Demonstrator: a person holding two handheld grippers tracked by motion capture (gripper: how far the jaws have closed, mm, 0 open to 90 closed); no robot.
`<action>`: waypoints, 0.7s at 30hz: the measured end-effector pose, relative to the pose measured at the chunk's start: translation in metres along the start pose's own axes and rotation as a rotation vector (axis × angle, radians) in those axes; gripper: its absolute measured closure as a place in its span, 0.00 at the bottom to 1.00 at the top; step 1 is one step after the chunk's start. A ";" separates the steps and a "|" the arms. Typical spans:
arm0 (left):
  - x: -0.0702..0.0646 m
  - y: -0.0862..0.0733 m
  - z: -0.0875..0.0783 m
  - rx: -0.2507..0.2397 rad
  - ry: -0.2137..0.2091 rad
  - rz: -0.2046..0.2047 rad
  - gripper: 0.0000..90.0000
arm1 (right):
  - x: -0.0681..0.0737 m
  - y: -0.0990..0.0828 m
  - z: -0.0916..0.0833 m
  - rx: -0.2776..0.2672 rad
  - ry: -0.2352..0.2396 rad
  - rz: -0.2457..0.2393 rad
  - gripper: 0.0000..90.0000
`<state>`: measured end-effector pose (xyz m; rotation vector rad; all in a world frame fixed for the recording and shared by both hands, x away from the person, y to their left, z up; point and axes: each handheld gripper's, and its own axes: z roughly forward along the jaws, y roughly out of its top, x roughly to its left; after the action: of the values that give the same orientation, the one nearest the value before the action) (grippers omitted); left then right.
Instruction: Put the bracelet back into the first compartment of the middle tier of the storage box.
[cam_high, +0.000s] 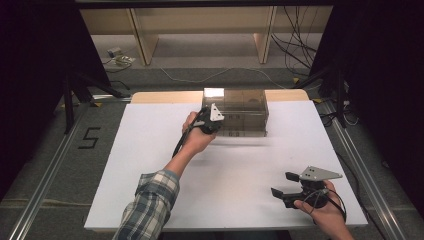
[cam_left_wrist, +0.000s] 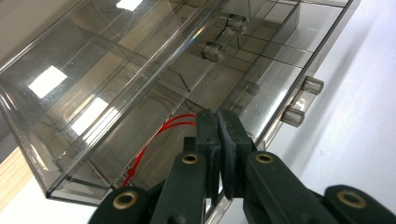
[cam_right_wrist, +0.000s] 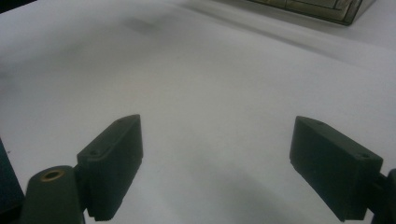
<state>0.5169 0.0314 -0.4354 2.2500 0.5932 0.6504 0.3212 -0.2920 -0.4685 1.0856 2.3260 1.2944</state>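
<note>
The clear drawer box (cam_high: 242, 111) stands at the far middle of the white table (cam_high: 150, 150); the left gripper (cam_high: 212, 120), jaws pressed together, is at its front, while the right gripper (cam_high: 285, 184) rests spread near the table's edge

We wear a blue-and-white plaid sleeve (cam_high: 150, 200) on our left arm. Both grippers are black: the left gripper (cam_left_wrist: 219, 135) shows brass-ringed screw holes, the right gripper (cam_high: 287, 185) carries a grey three-cornered plate and a looping black cable.
</note>
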 end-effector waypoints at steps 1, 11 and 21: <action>0.000 0.000 0.001 0.000 -0.002 -0.002 0.97 | 0.000 0.000 0.000 0.000 0.000 0.001 0.20; 0.001 -0.001 0.004 0.006 0.001 -0.009 0.97 | 0.000 0.000 0.000 0.000 0.000 0.001 0.20; 0.001 -0.002 0.008 0.003 0.008 -0.015 0.97 | 0.000 0.000 0.000 -0.001 0.000 0.000 0.20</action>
<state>0.5219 0.0293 -0.4414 2.2450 0.6146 0.6519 0.3212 -0.2921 -0.4685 1.0854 2.3254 1.2947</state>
